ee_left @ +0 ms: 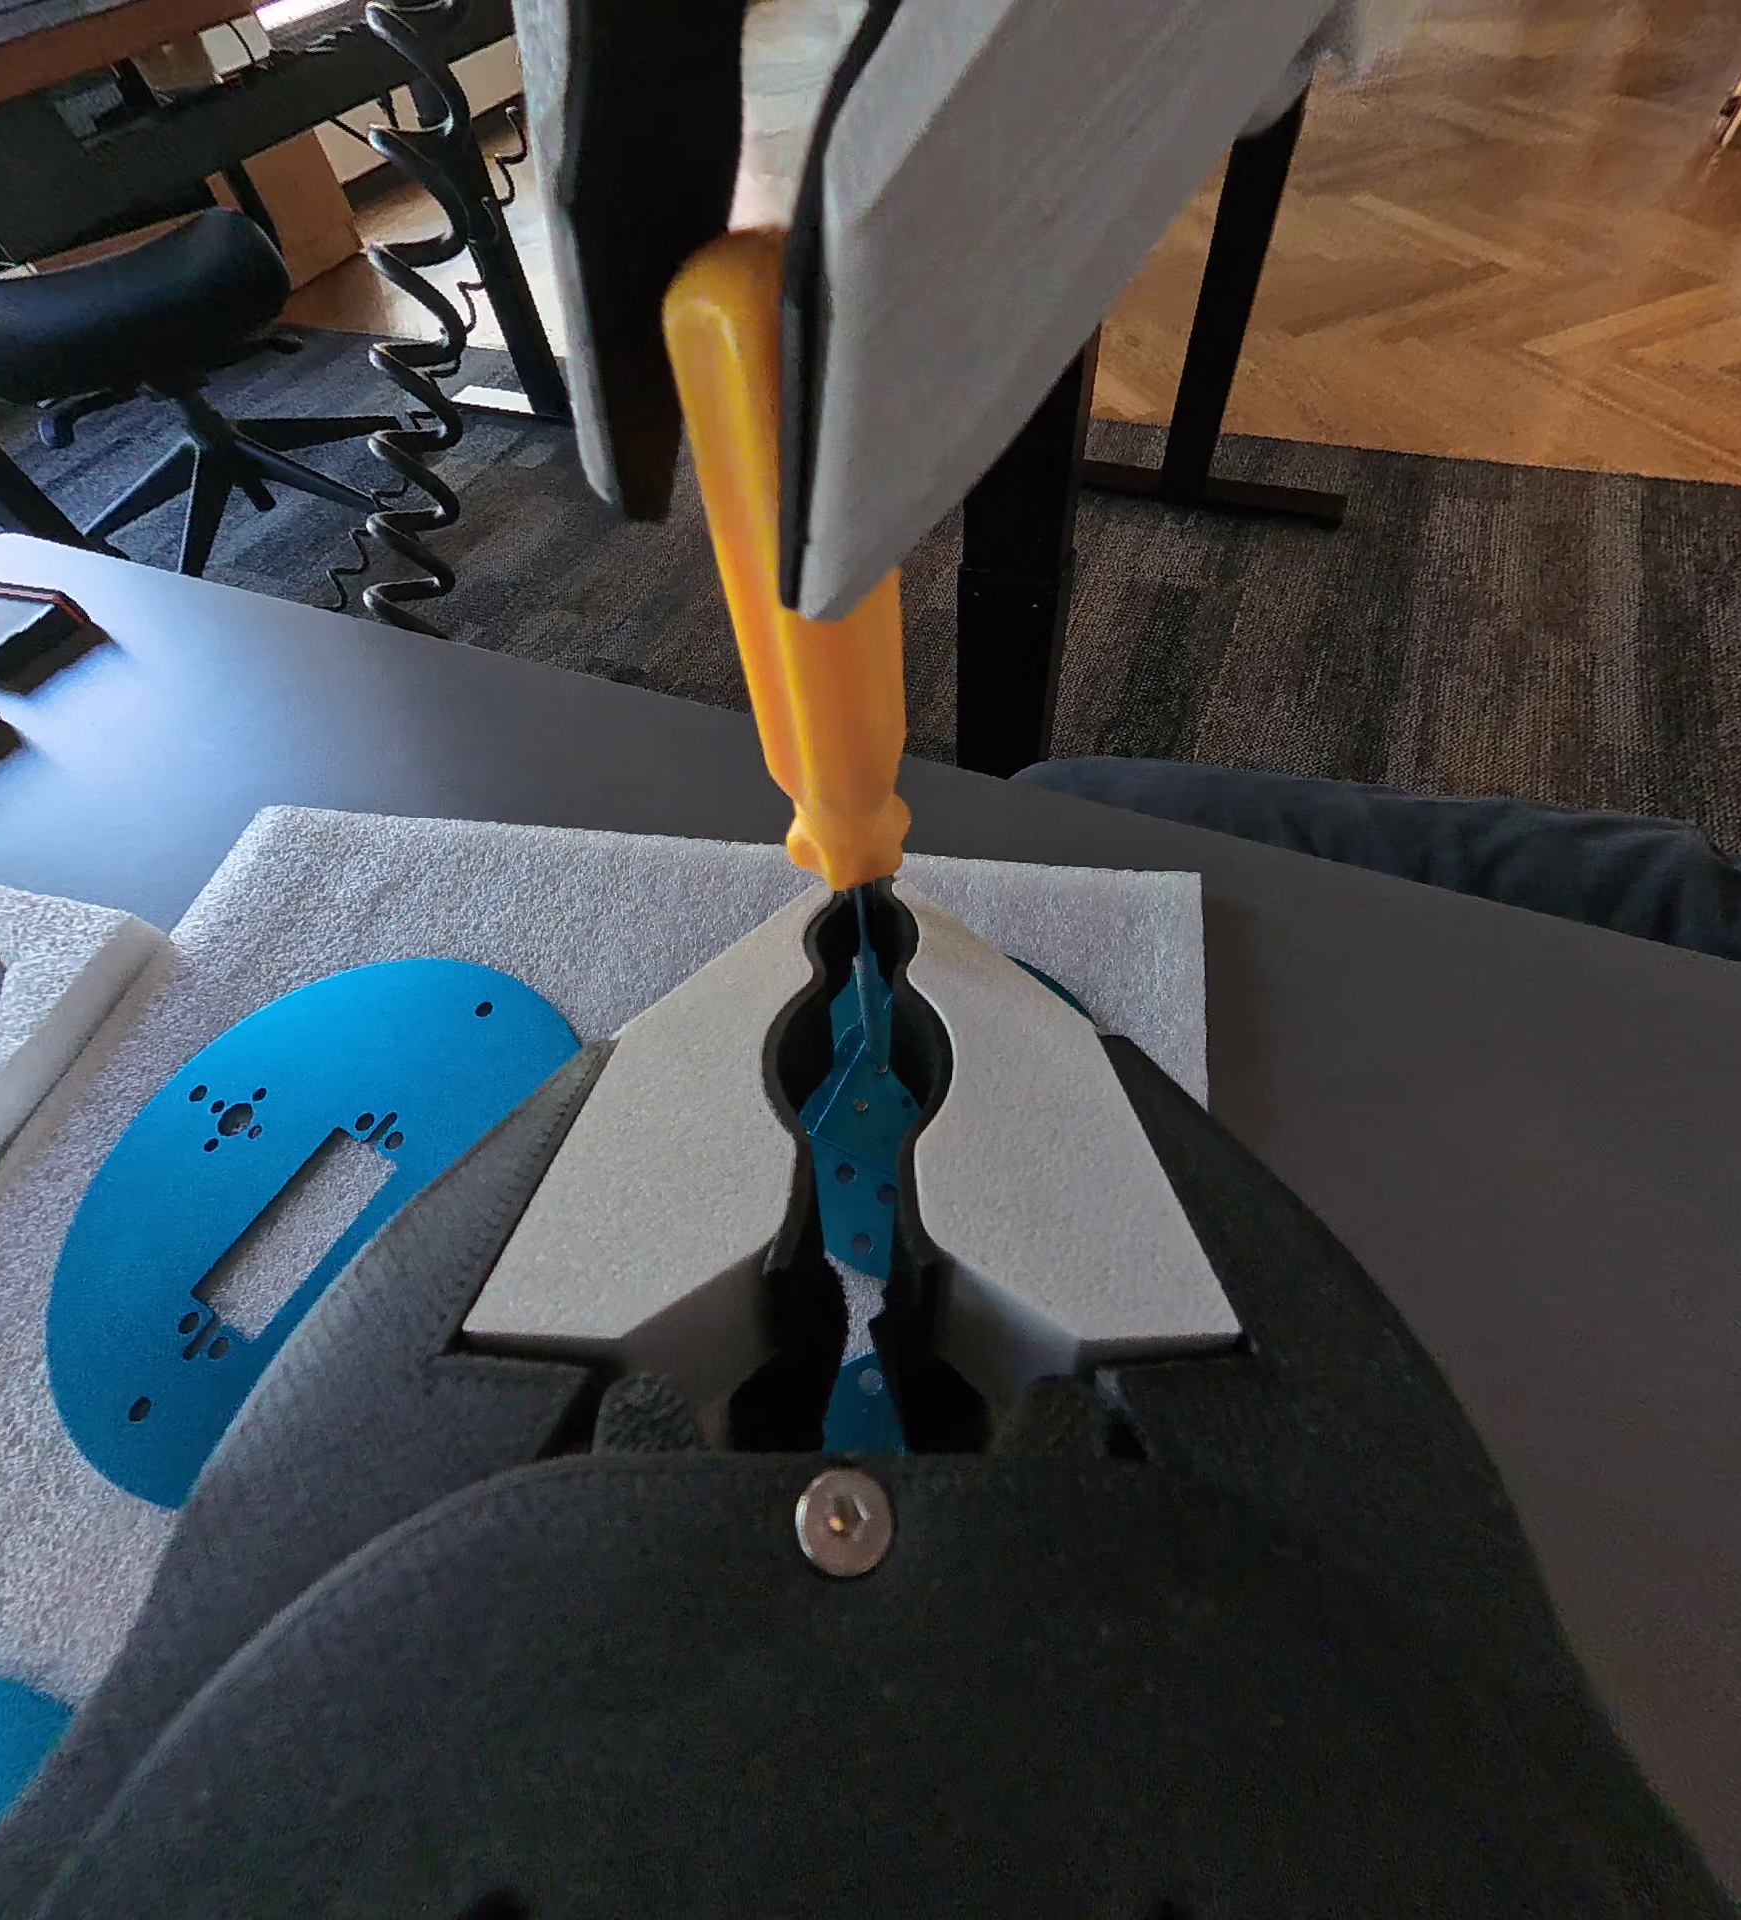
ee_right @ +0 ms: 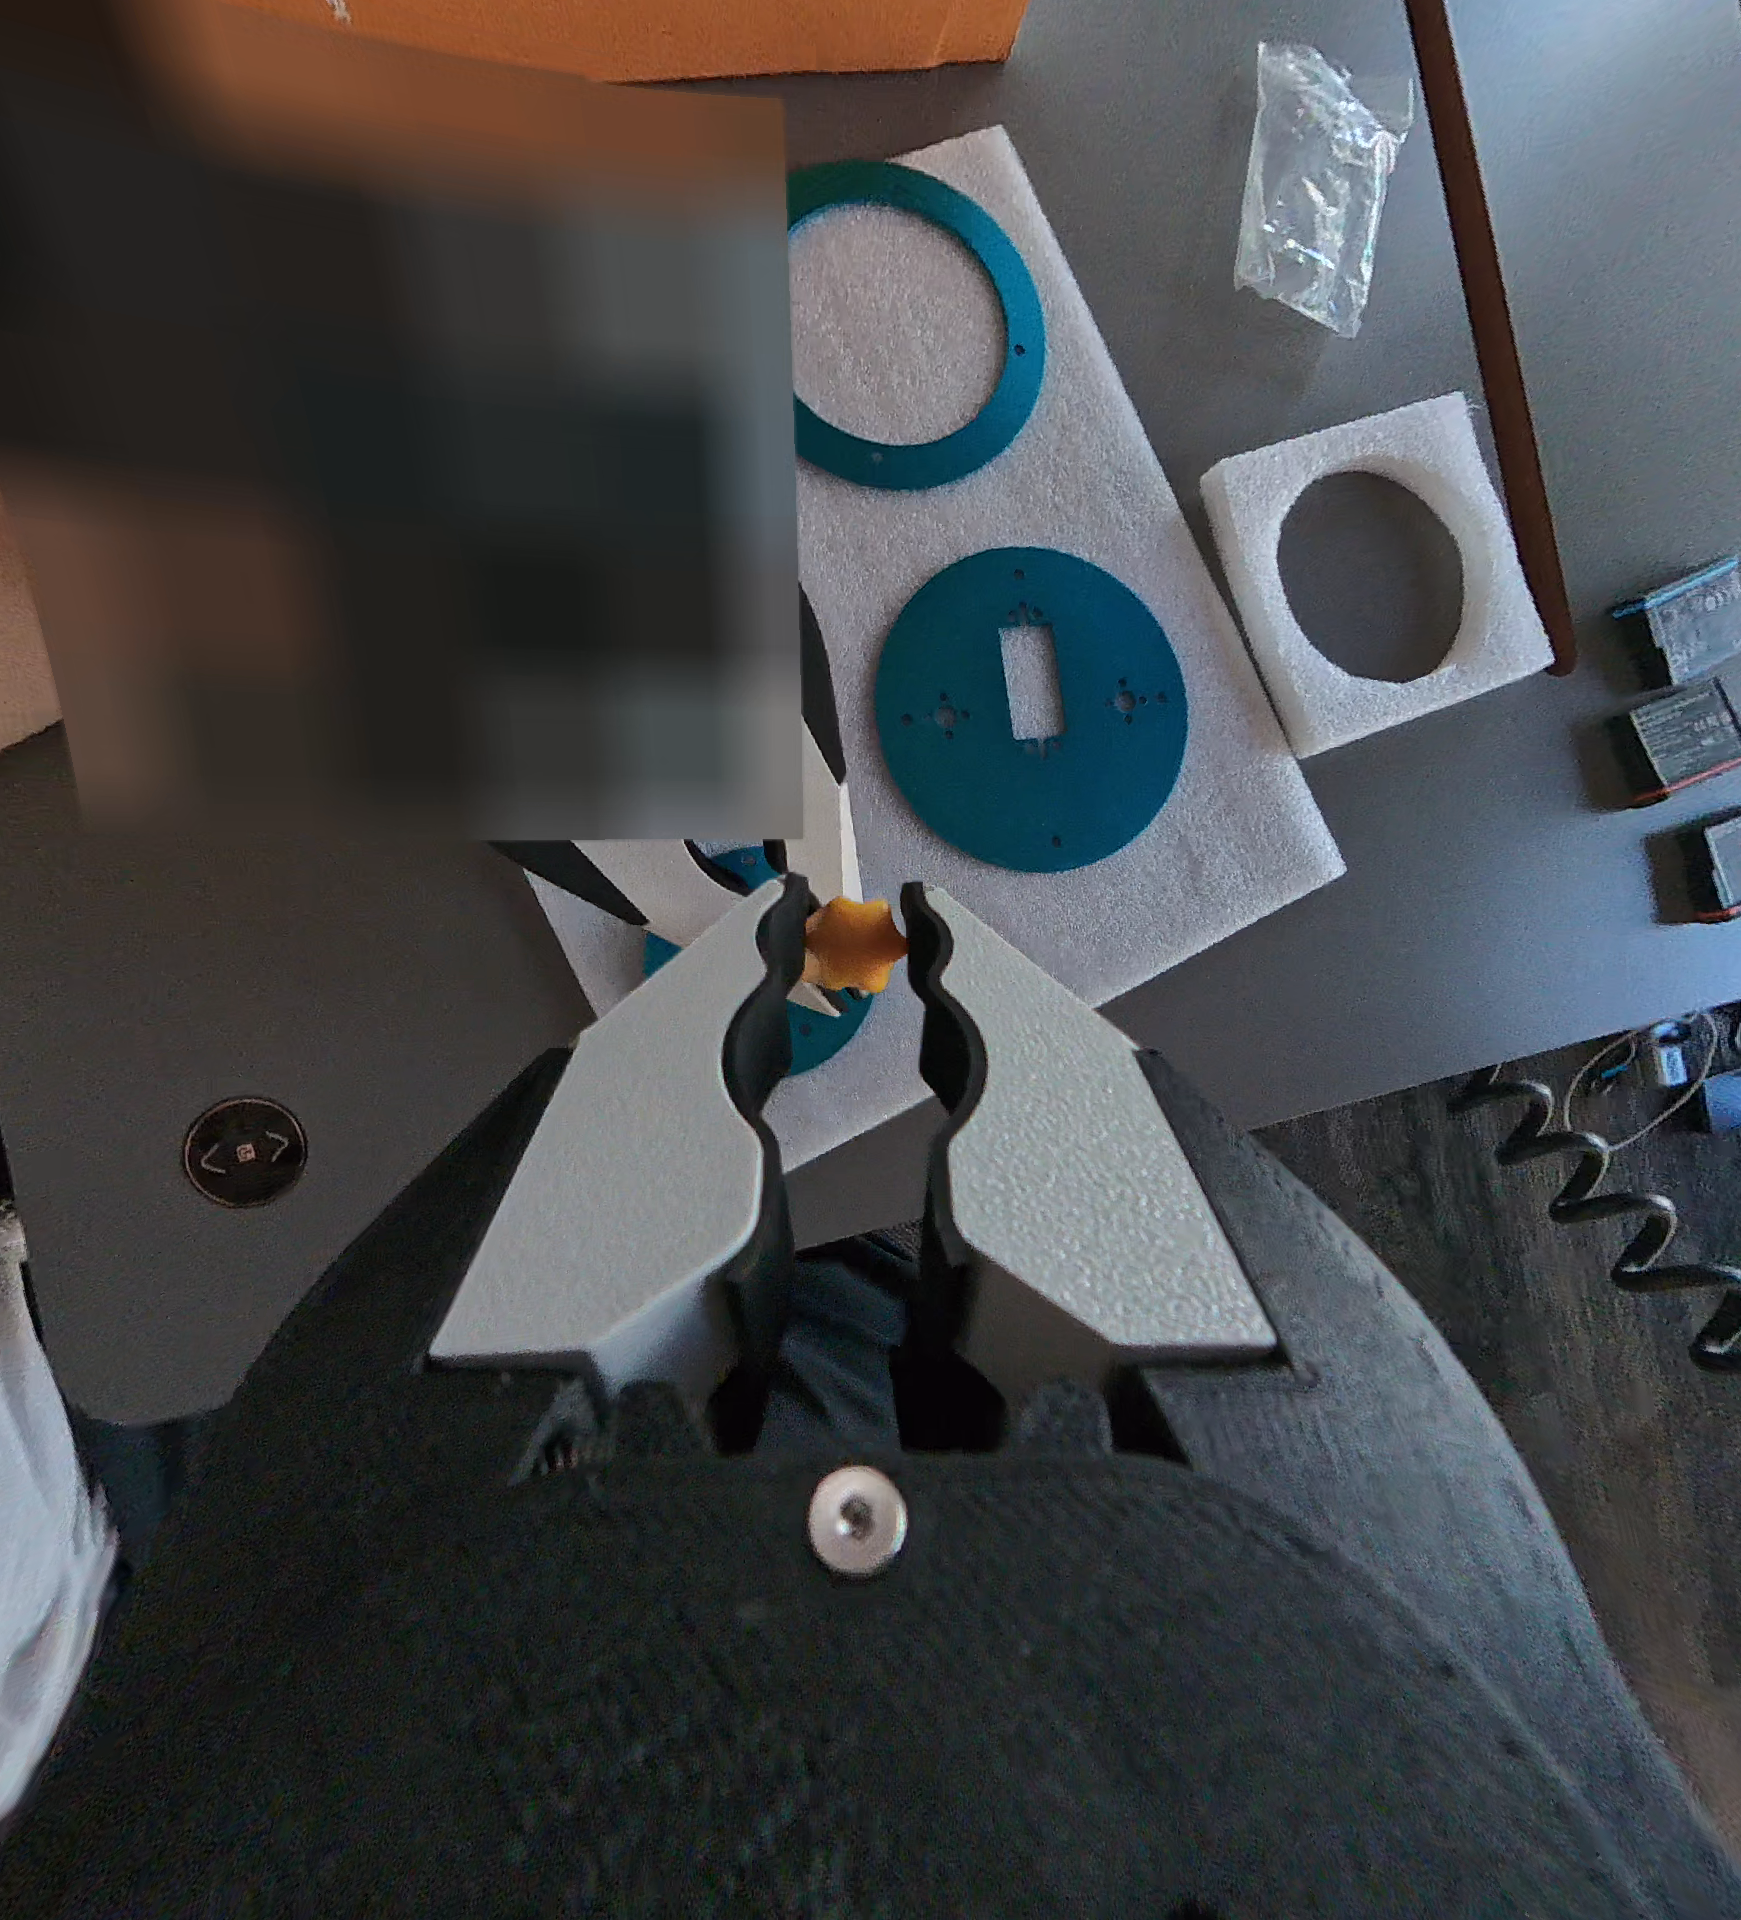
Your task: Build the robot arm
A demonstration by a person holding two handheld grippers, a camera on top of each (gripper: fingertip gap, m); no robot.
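My left gripper (ee_left: 861, 904) is shut on a small blue metal bracket (ee_left: 858, 1143) with several holes, held just above a white foam sheet (ee_left: 533, 883). My right gripper (ee_left: 741, 540) comes down from above, shut on an orange-handled screwdriver (ee_left: 824, 707). The screwdriver's thin shaft (ee_left: 871, 966) reaches down to the bracket between the left fingers. In the right wrist view the right gripper (ee_right: 853, 914) looks straight down, and the orange handle (ee_right: 850, 945) shows end-on between its tips. The left gripper's fingers (ee_right: 627, 883) show partly beneath it, mostly behind a blurred patch.
On the foam sheet (ee_right: 1105, 499) lie a blue round plate (ee_right: 1032, 707) (ee_left: 253, 1195) and a blue ring (ee_right: 1022, 312). A foam block with a round hole (ee_right: 1250, 520), three small black batteries (ee_right: 1692, 732), a plastic bag (ee_right: 1313, 187) and a cardboard box (ee_right: 637, 42) sit on the grey table (ee_left: 1417, 1039). My hands' fingertips stand some 8 cm from each other.
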